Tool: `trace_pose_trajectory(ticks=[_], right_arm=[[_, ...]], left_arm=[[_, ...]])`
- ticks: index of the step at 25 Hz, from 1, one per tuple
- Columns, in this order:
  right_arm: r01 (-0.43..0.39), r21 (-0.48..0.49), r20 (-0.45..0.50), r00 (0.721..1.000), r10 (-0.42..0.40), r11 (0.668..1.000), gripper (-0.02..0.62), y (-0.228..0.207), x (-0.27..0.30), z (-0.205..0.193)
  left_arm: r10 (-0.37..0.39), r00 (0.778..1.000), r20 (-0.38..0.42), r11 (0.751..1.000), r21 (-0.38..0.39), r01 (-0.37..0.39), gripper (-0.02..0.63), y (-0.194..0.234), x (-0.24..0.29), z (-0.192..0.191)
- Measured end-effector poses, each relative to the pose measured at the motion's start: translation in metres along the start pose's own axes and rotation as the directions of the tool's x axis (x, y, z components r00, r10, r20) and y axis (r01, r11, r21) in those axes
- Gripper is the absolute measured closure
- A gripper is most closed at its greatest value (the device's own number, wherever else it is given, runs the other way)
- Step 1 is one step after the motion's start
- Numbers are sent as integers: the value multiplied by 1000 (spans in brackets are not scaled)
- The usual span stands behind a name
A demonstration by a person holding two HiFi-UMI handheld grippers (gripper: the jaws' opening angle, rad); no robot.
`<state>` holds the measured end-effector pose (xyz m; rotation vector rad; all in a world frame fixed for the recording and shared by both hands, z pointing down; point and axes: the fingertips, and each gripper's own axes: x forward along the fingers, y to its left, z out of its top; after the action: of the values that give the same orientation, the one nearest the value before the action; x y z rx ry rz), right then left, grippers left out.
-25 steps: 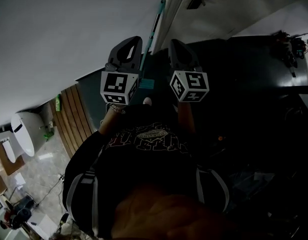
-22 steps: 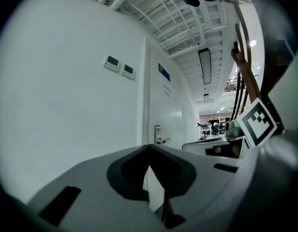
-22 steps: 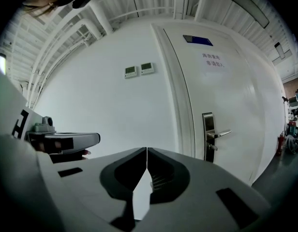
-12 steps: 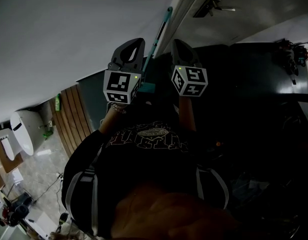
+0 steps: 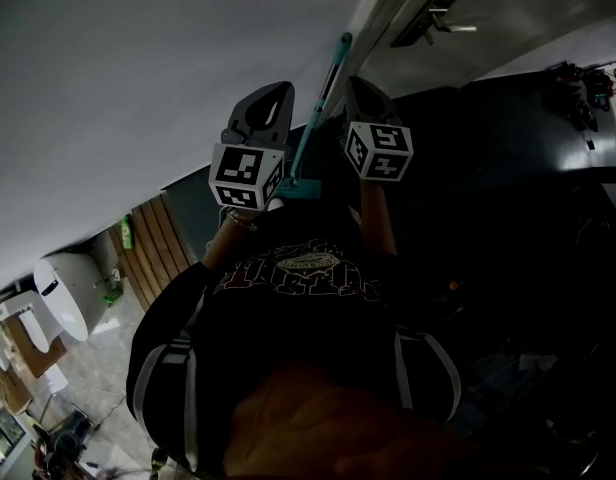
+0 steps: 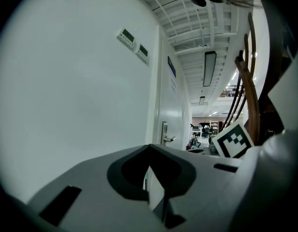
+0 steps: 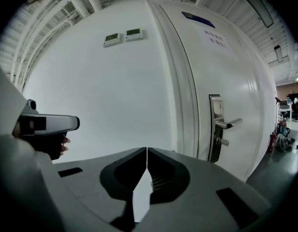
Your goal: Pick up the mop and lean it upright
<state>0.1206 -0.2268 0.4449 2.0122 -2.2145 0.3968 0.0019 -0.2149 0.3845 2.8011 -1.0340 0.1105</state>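
Your left tool point(image 5: 271, 96) and right tool point(image 5: 360, 90) are both closed and empty, flanking the slim teal mop pole point(image 5: 326, 80) by the white wall point(image 5: 138, 68).

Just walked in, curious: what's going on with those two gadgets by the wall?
A person holds a gripper in each hand, facing a wall beside a door. The left gripper and right gripper are both shut and empty. A teal-handled mop stands upright between them by the wall, held by neither.

Mop point(image 5: 317, 103) before wall point(image 5: 138, 68) — door point(image 5: 508, 23) to right
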Motion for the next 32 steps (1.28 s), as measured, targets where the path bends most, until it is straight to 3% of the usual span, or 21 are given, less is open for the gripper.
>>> trace_pose_trajectory(ticks=[6,11,16,19,26,32], right_arm=[[53,28,-21,998,-53,998,575,-15,38,-17],[80,46,-47,996,-78,996,575,-33,63,-30],[65,54,-82,995,-61,996,572,-43,82,-37],[44,69,-114,993,-36,997,505,-48,94,-43],[-13,74,-179,984,26,997,486,-55,131,-64],[39,60,-221,975,-25,997,459,-70,148,-81]], left_arm=[[-53,999,-11,999,-9,53,563,11,8,-2],[-51,998,-26,998,-29,50,563,18,11,-7],[-7,1000,-13,999,-46,6,562,20,9,-3],[24,1000,-12,998,-58,-25,563,19,10,-2],[103,995,-11,992,-77,-103,563,26,13,-1],[140,990,-10,986,-88,-140,563,29,15,0]])
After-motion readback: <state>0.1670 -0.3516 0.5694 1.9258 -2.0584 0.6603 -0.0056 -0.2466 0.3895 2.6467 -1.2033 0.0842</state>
